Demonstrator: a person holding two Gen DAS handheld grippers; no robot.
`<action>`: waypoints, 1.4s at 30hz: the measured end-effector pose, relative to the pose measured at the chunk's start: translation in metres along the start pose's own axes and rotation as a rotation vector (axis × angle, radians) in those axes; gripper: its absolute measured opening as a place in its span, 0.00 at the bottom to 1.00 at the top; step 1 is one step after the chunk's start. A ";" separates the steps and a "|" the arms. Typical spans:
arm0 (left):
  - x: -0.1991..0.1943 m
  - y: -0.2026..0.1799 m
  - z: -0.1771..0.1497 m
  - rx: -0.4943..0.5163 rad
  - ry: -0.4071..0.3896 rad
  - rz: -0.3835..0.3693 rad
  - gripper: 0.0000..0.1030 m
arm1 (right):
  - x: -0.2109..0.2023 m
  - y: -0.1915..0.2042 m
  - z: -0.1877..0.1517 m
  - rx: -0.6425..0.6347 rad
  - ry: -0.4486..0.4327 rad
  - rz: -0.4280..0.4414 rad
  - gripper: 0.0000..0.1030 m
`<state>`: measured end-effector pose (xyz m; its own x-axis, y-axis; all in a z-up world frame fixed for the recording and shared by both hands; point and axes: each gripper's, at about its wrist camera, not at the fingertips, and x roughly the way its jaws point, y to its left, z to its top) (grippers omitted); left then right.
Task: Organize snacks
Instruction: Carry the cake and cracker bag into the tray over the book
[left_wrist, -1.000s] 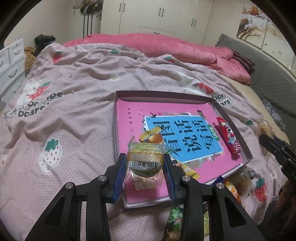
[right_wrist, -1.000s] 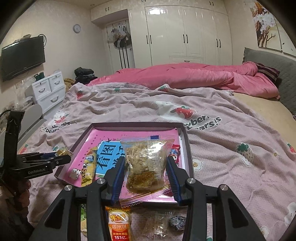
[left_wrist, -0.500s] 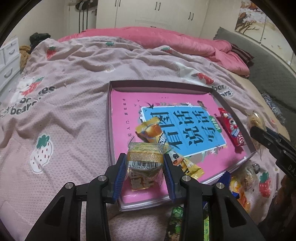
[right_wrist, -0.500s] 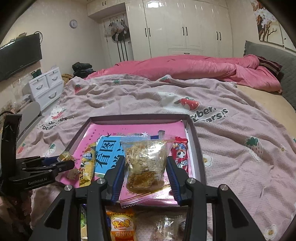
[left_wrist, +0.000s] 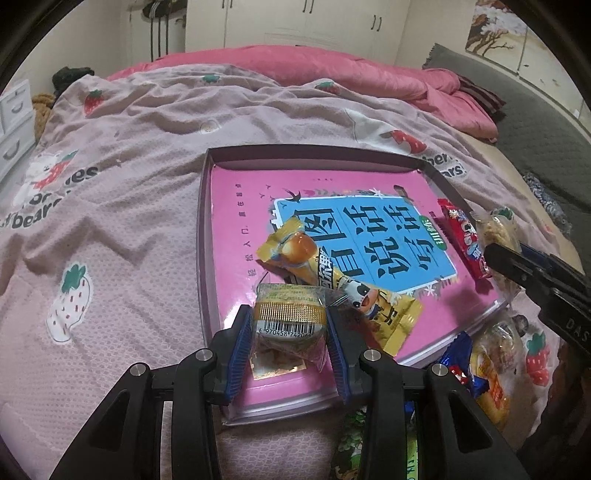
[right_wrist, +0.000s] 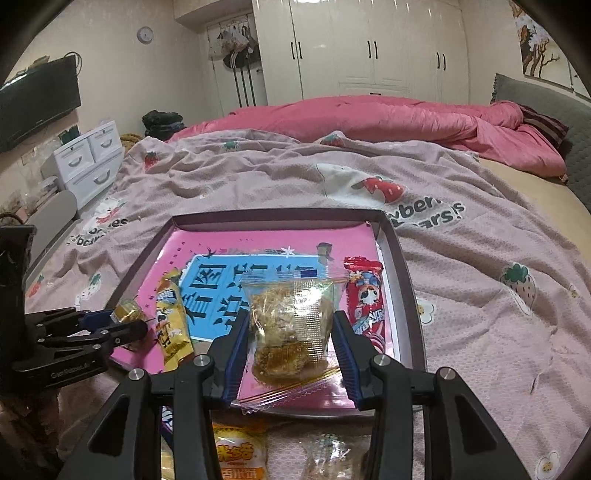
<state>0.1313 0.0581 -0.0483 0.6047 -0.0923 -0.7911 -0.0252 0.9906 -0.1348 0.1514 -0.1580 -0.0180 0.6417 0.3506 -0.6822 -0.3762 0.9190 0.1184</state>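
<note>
Both lowered closer over tray (left_wrist: 202, 236): left gripper (left_wrist: 289, 328) clamping candy (left_wrist: 288, 317), right gripper (right_wrist: 290, 334) clamping bag (right_wrist: 291, 325); near release.

1. A home bedroom: a wide bed (right_wrist: 480, 266) under a strawberry-print cover fills most of both views.
2. A pink quilt (right_wrist: 388, 122) lies bunched along its far side.
3. White wardrobe doors (right_wrist: 369, 51) line the far wall.
4. A wall-mounted television (right_wrist: 37, 103), white drawers (right_wrist: 88, 162) and a wall clock (right_wrist: 145, 35) stand to the left.
</note>
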 end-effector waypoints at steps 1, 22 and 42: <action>0.000 0.000 0.000 -0.003 0.001 -0.008 0.39 | 0.002 -0.001 -0.001 0.004 0.008 0.003 0.43; 0.007 -0.009 -0.002 0.023 0.014 -0.024 0.39 | 0.025 0.002 -0.010 -0.010 0.079 0.001 0.44; 0.004 -0.005 -0.001 0.019 -0.007 -0.010 0.41 | 0.026 0.001 -0.011 -0.019 0.080 -0.033 0.44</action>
<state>0.1331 0.0525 -0.0508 0.6101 -0.1015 -0.7858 -0.0040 0.9913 -0.1312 0.1604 -0.1502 -0.0433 0.5988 0.3036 -0.7412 -0.3689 0.9259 0.0812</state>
